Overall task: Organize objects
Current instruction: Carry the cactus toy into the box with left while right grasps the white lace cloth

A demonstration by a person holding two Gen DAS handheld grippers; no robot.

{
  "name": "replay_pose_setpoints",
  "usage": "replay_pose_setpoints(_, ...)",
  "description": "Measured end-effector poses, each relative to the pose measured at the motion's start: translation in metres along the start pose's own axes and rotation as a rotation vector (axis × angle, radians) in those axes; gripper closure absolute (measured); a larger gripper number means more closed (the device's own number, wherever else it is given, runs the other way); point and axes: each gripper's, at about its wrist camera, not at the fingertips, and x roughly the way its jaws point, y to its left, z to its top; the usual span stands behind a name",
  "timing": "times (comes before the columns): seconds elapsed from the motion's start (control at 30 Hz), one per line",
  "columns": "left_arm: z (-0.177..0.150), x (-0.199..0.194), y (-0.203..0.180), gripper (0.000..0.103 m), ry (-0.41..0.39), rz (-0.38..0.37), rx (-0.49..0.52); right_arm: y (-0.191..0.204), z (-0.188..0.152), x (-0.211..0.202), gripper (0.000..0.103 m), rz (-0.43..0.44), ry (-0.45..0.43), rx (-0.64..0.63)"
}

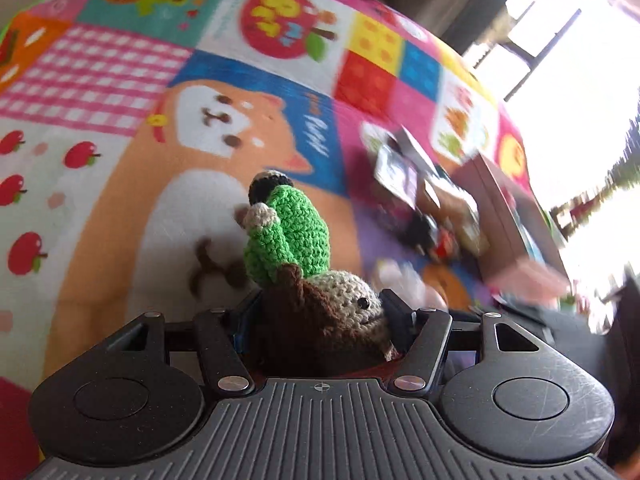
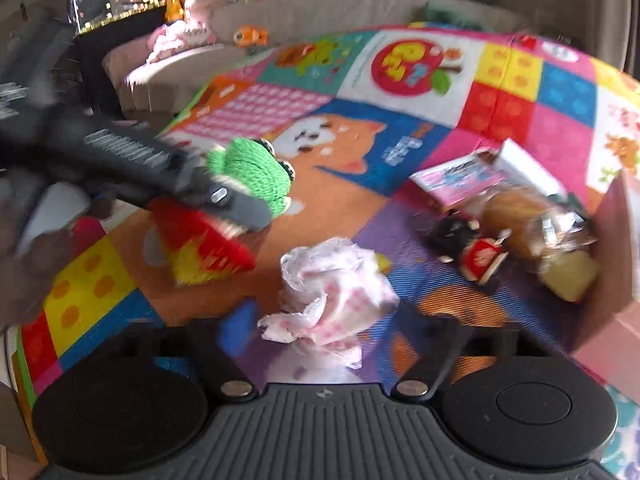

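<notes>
Motion blur is smearing both views, and the heap of small things (image 2: 516, 220) near the right edge of the patchwork blanket (image 2: 500, 108) is hard to read: a pink-and-white printed box, a brownish rounded lump under crinkled clear wrap, a small red carton and something dark and fuzzy are all that is coming through. A brown cardboard wall (image 2: 612, 240) is rising beside the heap, cut off by the frame.

The left gripper (image 1: 320, 308) is clamping a crocheted doll (image 1: 304, 248), its dark plastic jaws pressing on the brown-haired, beige head, so the lower face is being hidden behind the gripper body. The doll's green knitted body and black-tipped limb are sticking out ahead, over the blanket's printed orange dog. In the right wrist view this gripper is showing only as a grey blur with green yarn beyond it and a red-and-yellow fuzzy part below.

The right gripper (image 2: 320, 336) is hanging low over a crumpled white wrapper with pink checks (image 2: 332, 304), thin and wrinkled, lying toward the near edge of the blanket. Its fingers are badly blurred, and I cannot tell whether they are pressing the wrapper.
</notes>
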Motion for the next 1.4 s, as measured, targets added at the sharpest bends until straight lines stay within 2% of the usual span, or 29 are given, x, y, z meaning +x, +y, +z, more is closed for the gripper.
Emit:
replay_pose_setpoints(0.07,-0.011,-0.003,-0.011,0.036,0.008,-0.010,0.058,-0.005,-0.004,-0.010,0.075,-0.008,-0.021,0.027)
replay_pose_setpoints(0.23,-0.031,0.003,-0.049,0.036,0.009,-0.003,0.170,-0.041,-0.028,-0.061,0.082,-0.103,-0.063,0.100)
replay_pose_setpoints(0.4,-0.040,0.016,-0.102,0.037,0.054,-0.143,0.238,-0.083,-0.065,-0.123,0.082,-0.228,-0.101,0.199)
replay_pose_setpoints(0.57,-0.010,0.027,-0.179,0.037,-0.007,-0.294,0.321,-0.119,-0.090,-0.178,0.082,-0.347,-0.214,0.296)
replay_pose_setpoints(0.63,0.007,0.043,-0.212,0.037,-0.054,-0.322,0.359,-0.136,-0.097,-0.195,0.082,-0.380,-0.261,0.346)
replay_pose_setpoints(0.7,0.021,0.069,-0.240,0.036,-0.099,-0.308,0.401,-0.152,-0.104,-0.206,0.082,-0.394,-0.296,0.395)
replay_pose_setpoints(0.8,0.036,0.123,-0.268,0.035,-0.099,-0.203,0.451,-0.169,-0.113,-0.212,0.082,-0.415,-0.320,0.452)
replay_pose_setpoints(0.87,0.041,0.156,-0.277,0.034,-0.069,-0.118,0.464,-0.177,-0.118,-0.213,0.082,-0.423,-0.324,0.474)
replay_pose_setpoints(0.93,0.041,0.174,-0.282,0.040,-0.067,-0.063,0.479,-0.182,-0.124,-0.214,0.082,-0.440,-0.319,0.482)
replay_pose_setpoints(0.97,0.038,0.178,-0.285,0.044,-0.056,-0.069,0.493,-0.185,-0.127,-0.213,0.082,-0.447,-0.315,0.488)
replay_pose_setpoints(1.07,0.029,0.177,-0.292,0.040,0.003,-0.165,0.547,-0.196,-0.132,-0.209,0.082,-0.456,-0.299,0.515)
replay_pose_setpoints(1.1,0.028,0.175,-0.293,0.041,0.005,-0.177,0.560,-0.199,-0.133,-0.208,0.082,-0.460,-0.294,0.523)
replay_pose_setpoints(1.17,0.032,0.169,-0.290,0.043,0.002,-0.183,0.526,-0.202,-0.133,-0.205,0.082,-0.464,-0.287,0.531)
replay_pose_setpoints(1.27,0.041,0.148,-0.278,0.043,-0.072,-0.183,0.476,-0.199,-0.127,-0.200,0.082,-0.448,-0.288,0.519)
replay_pose_setpoints(1.4,0.041,0.103,-0.258,0.043,-0.157,-0.219,0.409,-0.196,-0.116,-0.193,0.082,-0.422,-0.282,0.492)
